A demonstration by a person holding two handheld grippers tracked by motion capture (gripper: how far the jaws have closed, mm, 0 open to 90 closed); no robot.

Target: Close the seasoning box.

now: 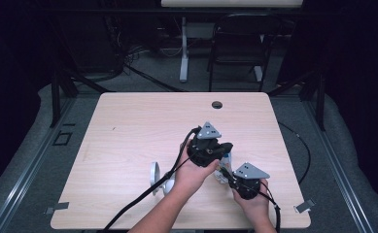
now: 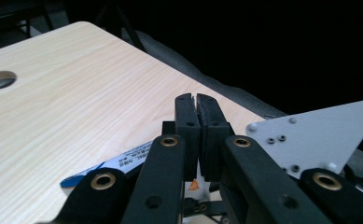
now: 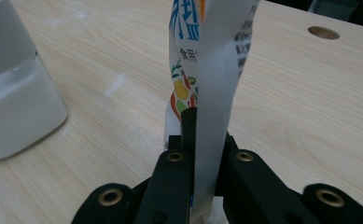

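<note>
Right gripper [image 3: 195,140] clamps the packet [image 3: 212,70]; left gripper [image 2: 197,100] clenched, maybe on its edge.
Risk: opposing pull tears it, spilling toward the jar [image 3: 16,93] at 9 o'clock.

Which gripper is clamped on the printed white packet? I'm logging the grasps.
The right gripper: the printed white packet rises from between its jaws. The left gripper is pressed shut, nothing visible between its jaws.

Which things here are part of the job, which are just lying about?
In the job:
- printed packet, clamped upright
- right gripper, shut on it
- left gripper, jaws together, beside the packet

Lying about:
- clear container of white contents
- cable hole in the table
- chair behind
</note>
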